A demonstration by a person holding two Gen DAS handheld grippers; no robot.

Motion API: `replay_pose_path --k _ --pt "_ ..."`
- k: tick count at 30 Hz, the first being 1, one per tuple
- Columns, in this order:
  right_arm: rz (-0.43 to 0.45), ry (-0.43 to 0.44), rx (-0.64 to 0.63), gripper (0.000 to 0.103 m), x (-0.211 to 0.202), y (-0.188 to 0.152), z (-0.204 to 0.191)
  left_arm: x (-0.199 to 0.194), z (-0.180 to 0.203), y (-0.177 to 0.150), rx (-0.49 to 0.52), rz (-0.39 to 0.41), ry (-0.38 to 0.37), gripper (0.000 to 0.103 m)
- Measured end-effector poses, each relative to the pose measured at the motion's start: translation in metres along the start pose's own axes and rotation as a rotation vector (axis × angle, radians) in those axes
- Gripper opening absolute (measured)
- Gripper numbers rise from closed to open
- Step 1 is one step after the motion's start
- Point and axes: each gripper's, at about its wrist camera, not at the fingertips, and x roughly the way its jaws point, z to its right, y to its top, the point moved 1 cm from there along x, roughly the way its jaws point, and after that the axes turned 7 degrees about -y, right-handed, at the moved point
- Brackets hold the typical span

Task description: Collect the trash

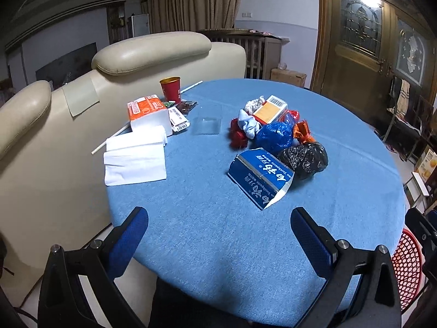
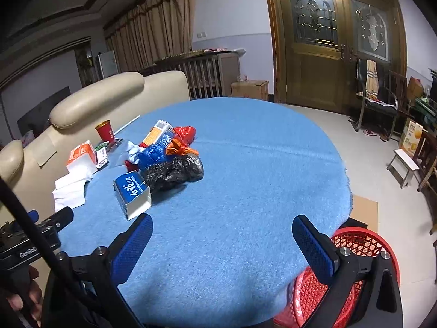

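Both hand-held grippers sit at the near edge of the round blue surface (image 1: pixel 218 246), nothing held: left hand-held gripper (image 1: pixel 218 235) w/ fingers wide apart, right hand-held gripper (image 2: pixel 222 240) likewise spread. Trash is heaped mid-surface: blue toothpaste box (image 1: pixel 260 176) nearest, black bag (image 1: pixel 304 158) just beside it, blue bag (image 1: pixel 274 135) behind, then red wrappers, a crumpled tissue and an orange-white box (image 1: pixel 269 109). Red basket (image 2: pixel 322 289) stands off the surface edge on the right, below rim level. Best bet, prob: start w/ the toothpaste box, close across its narrow sides, lift clear before swinging to the basket. Bags are soft, so pinch a bunched fold, not the bulge. Leave the tissue pack (image 1: pixel 147 112) and red cup (image 1: pixel 171 88) alone.
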Motion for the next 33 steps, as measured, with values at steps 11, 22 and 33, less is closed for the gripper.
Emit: replay_pose_path --k 11,22,33 --pt "0.044 0.008 0.002 0.103 -0.011 0.002 0.002 0.005 0.012 -0.004 0.028 -0.025 -0.012 0.103" --pt "0.051 0.016 -0.007 0.103 -0.014 0.002 -0.001 0.004 0.015 -0.002 0.032 -0.029 -0.016 0.103" --pt "0.053 0.019 -0.013 0.103 -0.014 0.0 -0.003 0.005 0.015 -0.002 0.035 -0.031 -0.018 0.103"
